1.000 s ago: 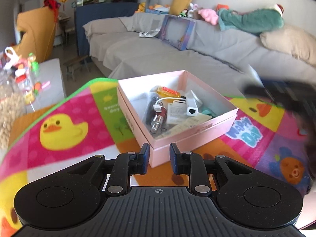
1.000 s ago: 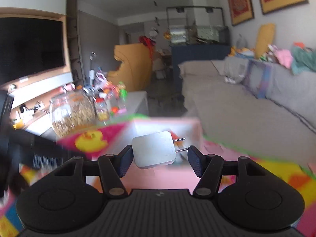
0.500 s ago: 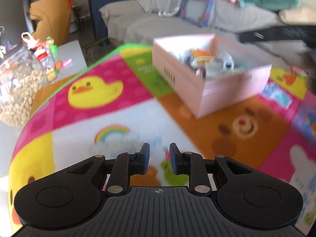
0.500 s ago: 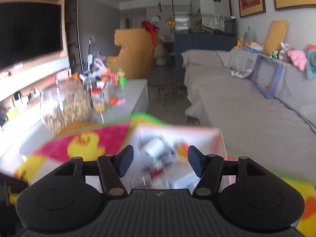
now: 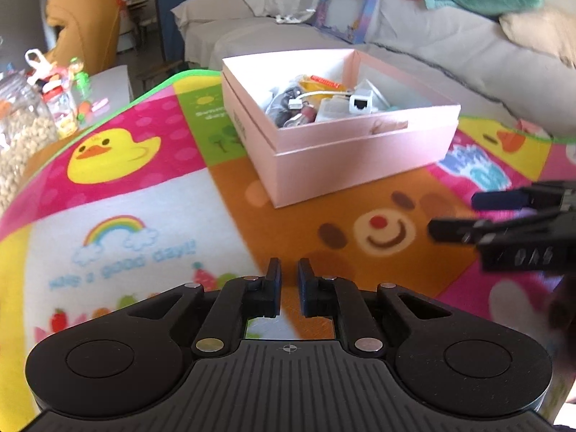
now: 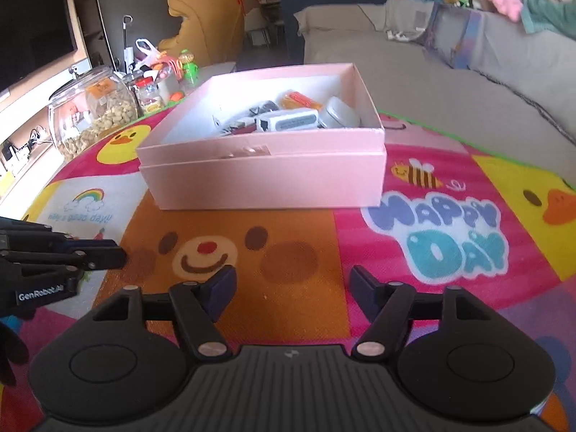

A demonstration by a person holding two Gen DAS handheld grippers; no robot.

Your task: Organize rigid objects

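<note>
Flanking pink box [image 6: 262, 176]: snack jar [image 6: 91, 111], sofa [image 6: 414, 72]; left tongs [image 5: 288, 288] clenched, right tongs [image 6: 291, 288] released.

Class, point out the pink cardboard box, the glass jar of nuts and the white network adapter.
pink cardboard box [image 6: 262, 180]: right wrist view, front wall.
glass jar of nuts [image 6: 91, 115]: right wrist view, belly.
white network adapter [image 5: 361, 102]: left wrist view, socket face.

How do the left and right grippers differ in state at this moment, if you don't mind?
The left gripper has its jaws nearly shut with only a narrow gap; the right gripper has its jaws wide apart. Both are empty, hovering over the colourful play mat in front of the pink box.
</note>
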